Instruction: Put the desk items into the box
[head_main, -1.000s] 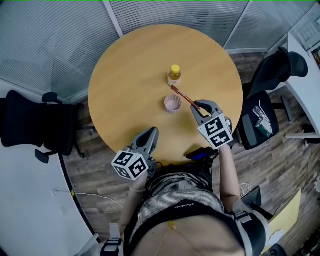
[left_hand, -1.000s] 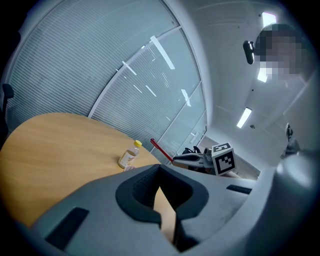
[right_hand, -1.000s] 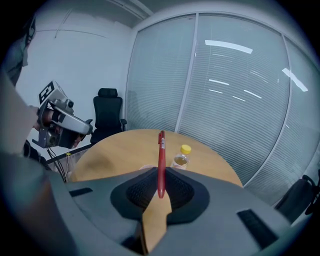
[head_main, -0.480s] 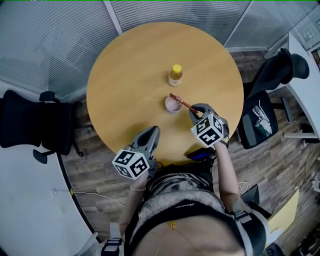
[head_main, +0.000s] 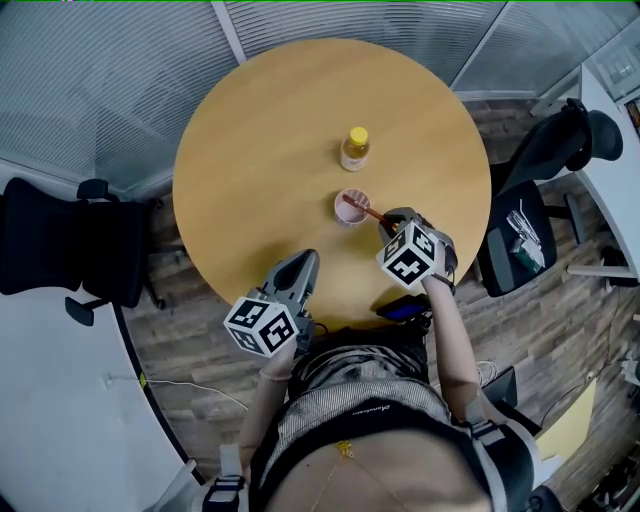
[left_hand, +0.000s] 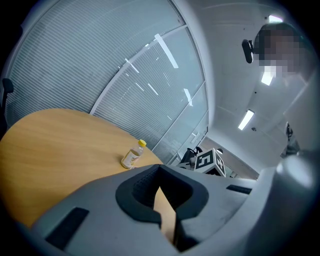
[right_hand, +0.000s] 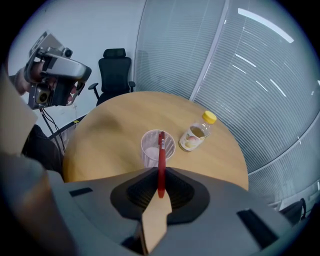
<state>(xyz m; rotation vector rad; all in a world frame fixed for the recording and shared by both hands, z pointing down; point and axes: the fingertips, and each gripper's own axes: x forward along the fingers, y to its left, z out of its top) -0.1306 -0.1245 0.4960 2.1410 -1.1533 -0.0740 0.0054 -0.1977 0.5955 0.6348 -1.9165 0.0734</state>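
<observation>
My right gripper is shut on a red pen. The pen's far end reaches over the rim of a small clear pink cup on the round wooden table. Beyond the cup stands a small bottle with a yellow cap. My left gripper hangs at the near table edge, jaws closed with nothing between them. No box is in view.
Black office chairs stand left and right of the table. A dark blue object lies by the person's lap at the table's near edge. Glass walls with blinds run behind the table.
The right gripper has carried the red pen left and nearer, so its tip now sits over the cup. The left gripper has stayed put.
</observation>
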